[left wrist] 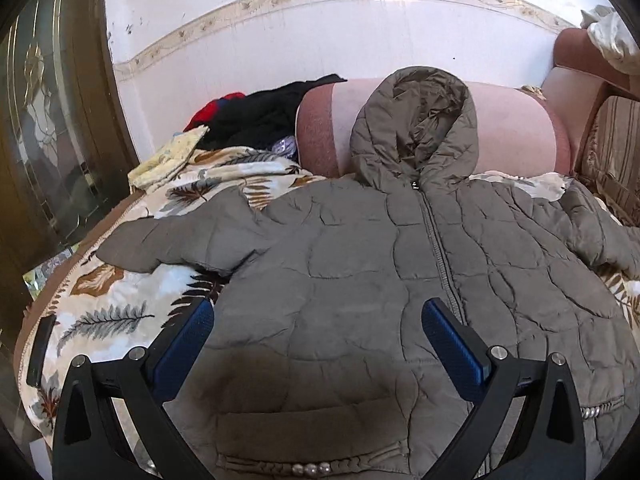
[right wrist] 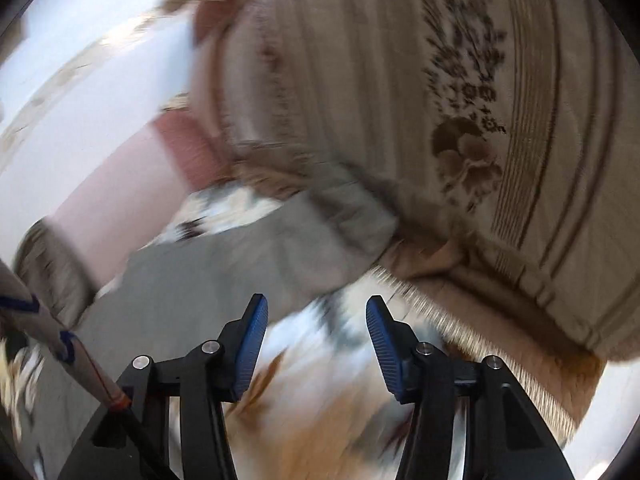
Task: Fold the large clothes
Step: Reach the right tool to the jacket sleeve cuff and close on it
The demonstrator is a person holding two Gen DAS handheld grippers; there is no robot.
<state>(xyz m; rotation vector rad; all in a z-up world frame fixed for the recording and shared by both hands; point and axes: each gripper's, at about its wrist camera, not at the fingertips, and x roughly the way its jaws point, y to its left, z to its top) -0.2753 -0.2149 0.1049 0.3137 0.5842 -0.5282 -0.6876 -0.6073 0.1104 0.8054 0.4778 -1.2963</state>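
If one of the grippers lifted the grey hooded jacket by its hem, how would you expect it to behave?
The quilted jacket would probably sag and drape rather than hold shape: it already lies creased, with its hood slumped against the pink bolster. Its puffy panels suggest it is light for its bulk. The smooth-looking shell might slip between the pads, so a deep pinch seems wiser.

This is a room in a home. A pink sofa (left wrist: 520, 132) stands against a white wall (left wrist: 280, 48) that has a flowery strip (left wrist: 224, 20) running along it. A leafy blanket (left wrist: 120, 300) covers the seat. A heap of clothes (left wrist: 256, 116) lies at one end. A dark wooden door (left wrist: 52, 112) with patterned glass stands beside it. A striped, flowery cover (right wrist: 460, 100) lies over the sofa's back.
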